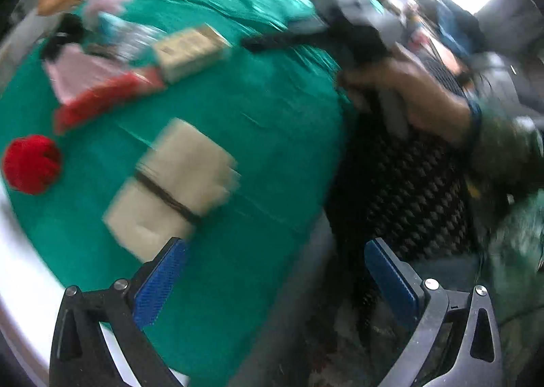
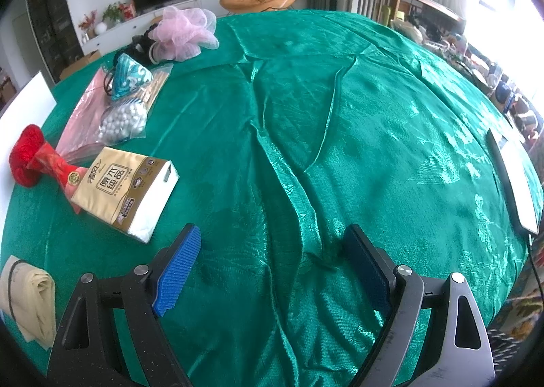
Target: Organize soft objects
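Soft things lie along the left of a green tablecloth [image 2: 340,149]. A tissue pack [image 2: 125,190] lies nearest, beside a red pouch [image 2: 30,157]. A pink bag [image 2: 85,115], a bag of cotton balls [image 2: 124,123], a blue patterned pouch [image 2: 127,76] and a pink mesh puff [image 2: 183,32] lie farther back. A banded cream cloth bundle [image 2: 29,295] lies front left and shows in the blurred left wrist view [image 1: 170,190]. My left gripper [image 1: 275,275] is open and empty just right of the bundle. My right gripper [image 2: 272,268] is open and empty over bare cloth.
A white tablet [image 2: 516,179] lies at the table's right edge. The other hand holding the right gripper [image 1: 391,88] is at the right of the left wrist view. Chairs and cluttered furniture stand behind the table.
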The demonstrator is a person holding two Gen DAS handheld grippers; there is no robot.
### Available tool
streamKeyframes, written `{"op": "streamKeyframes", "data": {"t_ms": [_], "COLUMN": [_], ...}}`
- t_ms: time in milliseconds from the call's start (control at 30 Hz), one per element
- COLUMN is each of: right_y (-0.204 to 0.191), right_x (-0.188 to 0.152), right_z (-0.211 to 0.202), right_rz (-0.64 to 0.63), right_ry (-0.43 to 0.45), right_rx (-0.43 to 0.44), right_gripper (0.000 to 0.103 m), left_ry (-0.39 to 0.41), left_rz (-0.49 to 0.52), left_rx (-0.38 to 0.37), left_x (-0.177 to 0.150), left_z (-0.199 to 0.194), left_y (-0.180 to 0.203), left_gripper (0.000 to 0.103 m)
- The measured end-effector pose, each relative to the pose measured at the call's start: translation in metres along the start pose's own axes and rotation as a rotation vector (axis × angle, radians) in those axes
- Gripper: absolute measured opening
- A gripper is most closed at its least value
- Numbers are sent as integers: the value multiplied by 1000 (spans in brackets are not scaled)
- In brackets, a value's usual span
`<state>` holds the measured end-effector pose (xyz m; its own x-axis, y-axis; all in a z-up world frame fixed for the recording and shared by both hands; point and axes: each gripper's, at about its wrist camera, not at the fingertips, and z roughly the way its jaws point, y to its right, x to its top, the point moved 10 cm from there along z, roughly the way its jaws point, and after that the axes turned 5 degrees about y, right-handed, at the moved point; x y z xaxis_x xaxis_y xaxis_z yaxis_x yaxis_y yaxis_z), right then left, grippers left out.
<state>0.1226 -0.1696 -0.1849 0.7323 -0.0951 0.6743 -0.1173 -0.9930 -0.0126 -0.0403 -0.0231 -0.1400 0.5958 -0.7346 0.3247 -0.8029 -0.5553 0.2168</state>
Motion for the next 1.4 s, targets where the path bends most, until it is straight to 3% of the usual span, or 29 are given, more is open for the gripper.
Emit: {"op": "streamKeyframes", "data": {"t_ms": [167, 367, 500, 567, 667, 800, 900, 1000, 1167, 1267, 1400], "right_y": [0, 0, 0, 1, 1, 1, 2, 2, 2, 2, 2], "right_x": [0, 0, 0, 0, 0, 0, 0, 0, 0, 0, 0], "right_z": [0, -1, -2, -3, -3, -3, -3, -4, -4, -4, -4], "right_rz": [0, 10, 17, 22, 26, 23, 23, 26, 31, 29, 30], "right_ry": [0, 1, 2, 2, 3, 2, 2, 3, 3, 3, 3], "right_rx": [1, 10, 17, 21, 24, 20, 20, 23, 28, 26, 26], "right_gripper": [88, 88, 88, 88, 88, 88, 88, 88, 88, 88, 88], "left_ry": [-33, 74, 144, 164, 181, 227, 251, 223, 141, 117, 129], "left_rz": [-24, -120, -258, -310, -258, -126, -171, -236, -178, -161, -261], "left_rx": [-36, 6, 50, 28, -1, 130, 237, 273, 370, 471, 527], "left_x": [-5, 31, 51, 56, 61, 71, 75, 69, 54, 48, 45], "left_z": [33, 43, 42, 35, 21, -7, -15, -6, 29, 41, 41], "left_y": [10, -19, -57, -61, -46, -41, -69, -93, -103, -115, -141], "left_gripper": [103, 103, 103, 103, 103, 103, 103, 103, 103, 103, 103]}}
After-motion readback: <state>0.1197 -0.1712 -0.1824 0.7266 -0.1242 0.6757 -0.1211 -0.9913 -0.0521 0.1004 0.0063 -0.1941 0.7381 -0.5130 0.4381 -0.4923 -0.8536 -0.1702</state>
